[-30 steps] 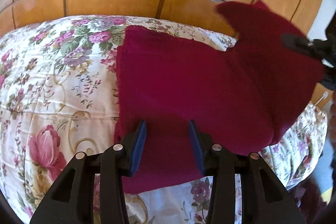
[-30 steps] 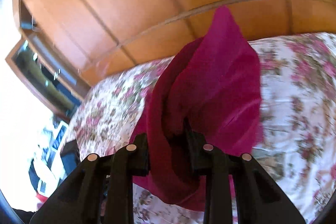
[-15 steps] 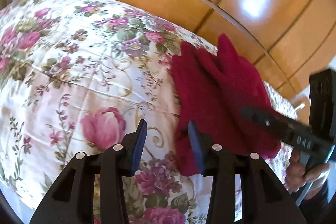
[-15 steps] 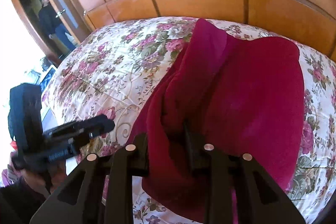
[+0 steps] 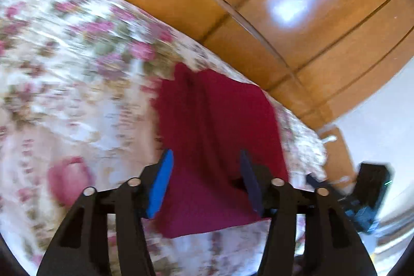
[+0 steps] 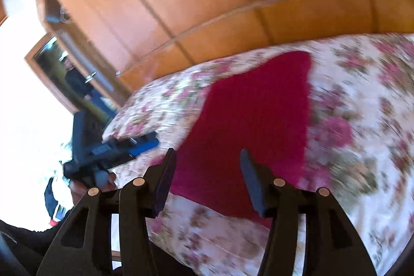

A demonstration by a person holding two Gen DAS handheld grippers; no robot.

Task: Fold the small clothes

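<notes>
left wrist: close, angled down over floral-quilted bed (image 5: 64, 95), facing wooden panelled wardrobe (image 5: 258, 4)
right wrist: same, from the opposite side
shared: folded dark red knit cloth (image 5: 214, 133) (image 6: 253, 120)

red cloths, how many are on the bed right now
1. A single dark red cloth lies folded on the floral bedspread, near the wooden headboard. Nothing else red shows; parts of the bed are out of frame.
</notes>
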